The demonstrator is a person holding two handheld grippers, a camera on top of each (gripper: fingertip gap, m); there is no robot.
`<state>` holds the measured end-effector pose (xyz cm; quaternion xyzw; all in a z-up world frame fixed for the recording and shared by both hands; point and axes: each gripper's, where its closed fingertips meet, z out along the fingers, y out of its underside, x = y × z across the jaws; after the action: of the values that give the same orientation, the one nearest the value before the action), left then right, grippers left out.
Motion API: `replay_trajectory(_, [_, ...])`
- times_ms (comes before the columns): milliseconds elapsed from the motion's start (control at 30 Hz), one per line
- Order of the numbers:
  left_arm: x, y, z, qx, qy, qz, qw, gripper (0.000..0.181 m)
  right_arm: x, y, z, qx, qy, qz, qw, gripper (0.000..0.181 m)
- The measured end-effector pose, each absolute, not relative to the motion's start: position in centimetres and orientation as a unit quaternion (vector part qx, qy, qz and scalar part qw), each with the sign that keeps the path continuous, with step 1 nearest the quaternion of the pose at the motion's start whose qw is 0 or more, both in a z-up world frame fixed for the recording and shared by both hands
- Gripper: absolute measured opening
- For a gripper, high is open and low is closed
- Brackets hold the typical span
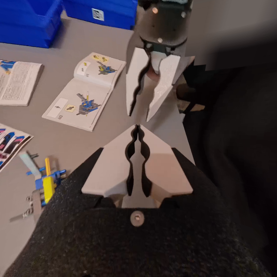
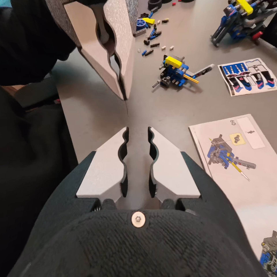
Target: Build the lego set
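Only the right wrist view took in the loose bricks scattered far across the grey table and a bigger blue build; only the left showed the blue bins. The left gripper had its tips pressed together, seemingly on nothing, though blur made that uncertain. The right gripper stood spread and empty. The small blue-and-yellow assembly sat untouched between the sticker sheet and those bricks, beyond the open booklet.

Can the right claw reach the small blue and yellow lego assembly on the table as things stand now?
Probably yes. The right claw is open and empty, and bare grey table lies between it and the small assembly. The left claw hangs off to the side.
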<state>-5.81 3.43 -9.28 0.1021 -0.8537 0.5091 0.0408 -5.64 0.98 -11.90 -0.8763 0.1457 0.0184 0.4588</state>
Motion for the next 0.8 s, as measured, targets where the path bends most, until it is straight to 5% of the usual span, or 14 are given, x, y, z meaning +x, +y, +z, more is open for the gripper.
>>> replay_trajectory(433, [2.1, 13.1, -7.7, 0.432, -0.592, 0.667, 0.137, 0.0, 2.2, 5.5, -10.6, -0.834, -0.05, -0.204, 0.51, 0.043])
replay_trajectory(800, [2.9, 13.7, -10.9, 0.503, -0.52, 0.66, 0.204, 0.0, 4.0, 11.5, -12.7, -0.819, -0.189, -0.136, 0.524, 0.032])
